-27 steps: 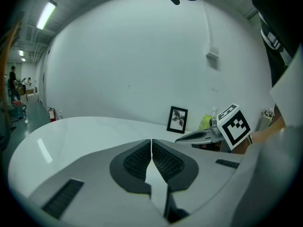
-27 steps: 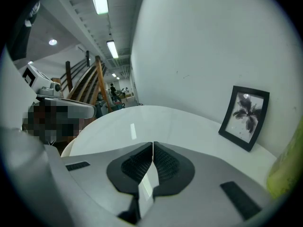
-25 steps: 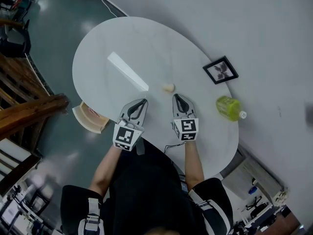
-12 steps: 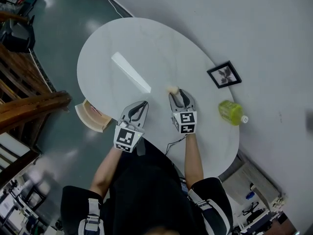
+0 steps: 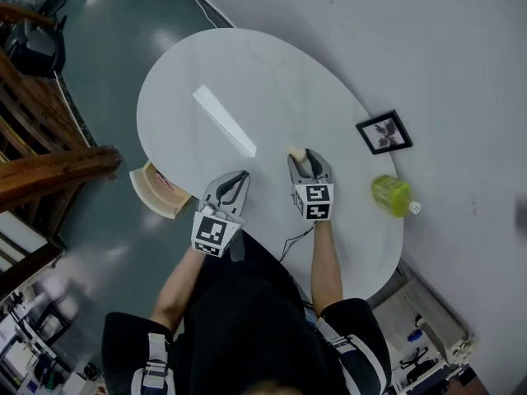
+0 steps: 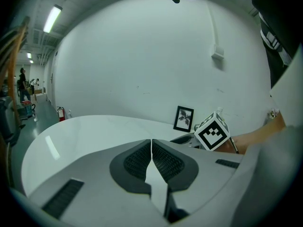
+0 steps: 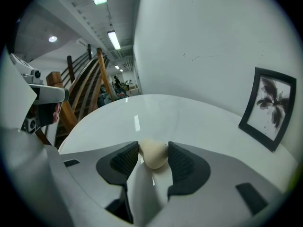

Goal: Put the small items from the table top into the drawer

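Lying between right tongs (image 7: 154, 147), just opening: cream lump (image 7: 154, 156)

both forearms reach forward from the body, side by side. the left gripper (image 5: 238, 176) points ahead and a little down, its jaws pressed together with nothing between them. the right gripper (image 5: 306, 158) (tilted down more steeply) has just been opening its jaws, which straddle a small cream lump (image 7: 154, 154).

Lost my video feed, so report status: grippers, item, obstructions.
Left gripper shut, empty. Right gripper jaws just been opening, straddling small cream item on table, not clamped. Drawer open at table edge; nothing seen blocking.
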